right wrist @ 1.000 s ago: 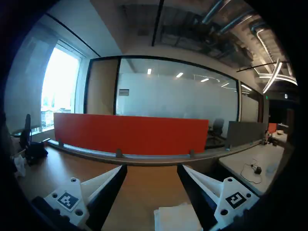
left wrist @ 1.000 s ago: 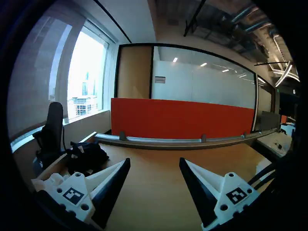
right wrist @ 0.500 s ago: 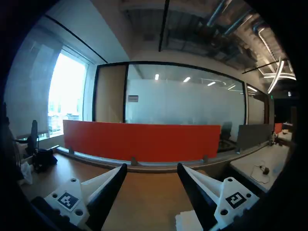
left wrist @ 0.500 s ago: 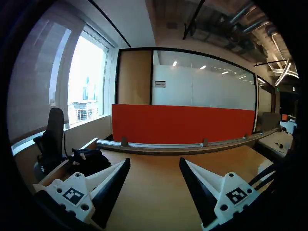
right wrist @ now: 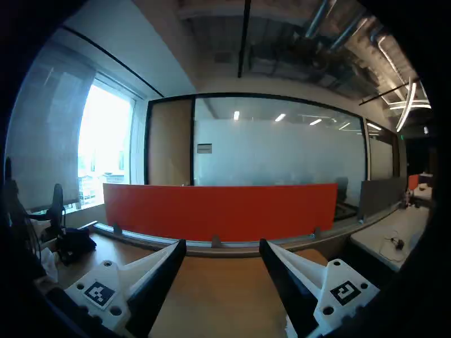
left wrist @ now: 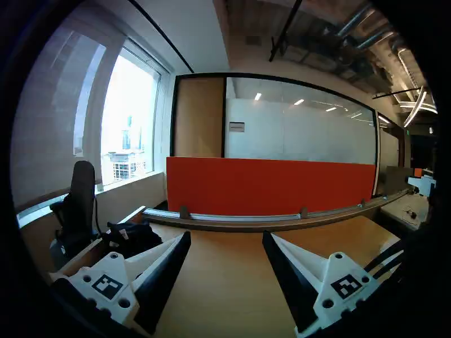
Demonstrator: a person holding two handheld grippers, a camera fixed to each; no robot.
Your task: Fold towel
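My left gripper (left wrist: 225, 234) hangs open over a bare wooden desk (left wrist: 225, 281), with nothing between its white fingers (left wrist: 141, 270). My right gripper (right wrist: 221, 242) is open as well and holds nothing above the same desk (right wrist: 220, 293). A thin white sliver, probably the towel (right wrist: 288, 326), shows at the bottom edge of the right gripper view, against the inner side of the right-hand finger. The rest of the towel is hidden below the view.
An orange divider panel (left wrist: 270, 183) on a metal rail closes the desk's far edge. A black bag (left wrist: 132, 234) lies at the desk's left end beside a dark office chair (left wrist: 79, 203). A white desk with a cable (right wrist: 394, 242) stands to the right.
The right gripper view has tilted upward and swung a little, so the white towel has slid almost out of its bottom edge. The left gripper view has barely shifted. Both grippers stay open.
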